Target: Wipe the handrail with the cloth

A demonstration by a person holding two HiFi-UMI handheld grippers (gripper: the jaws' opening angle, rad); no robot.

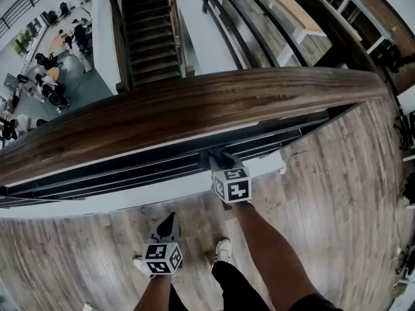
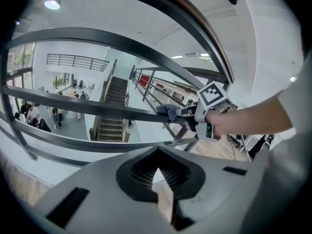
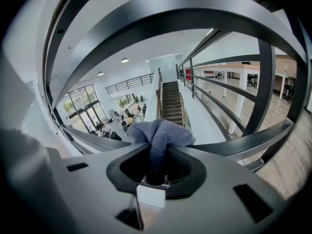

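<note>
- One-handedly wiping, going by the head view: reaching the right gripper (image 1: pixel 218 153) in beneath the broad wooden handrail (image 1: pixel 194 102) toward the dark metal bars (image 1: pixel 130 167) below it, hanging the left gripper (image 1: pixel 167 224) low over the plank floor (image 1: pixel 337 193), well apart from the rail.
- Turning to the left gripper view: showing that gripper's own jaws pressed together on nothing, and catching the right gripper side-on, laying the cloth (image 2: pixel 168 112) against a grey bar.
- Turning to the right gripper view: pinching the blue-grey cloth firmly between the jaws, bunching it out past the tips, resting it on the bar just ahead.
- Doing this step well, probably: keeping the pinch tight, leading with the bunched fold rather than the jaw tips, sliding along the bar's length under even pressure, avoiding scraping hard plastic on metal.
- Likely needing attention too: bringing the cloth up onto the wooden top rail, apparently not being touched at this moment.
</note>
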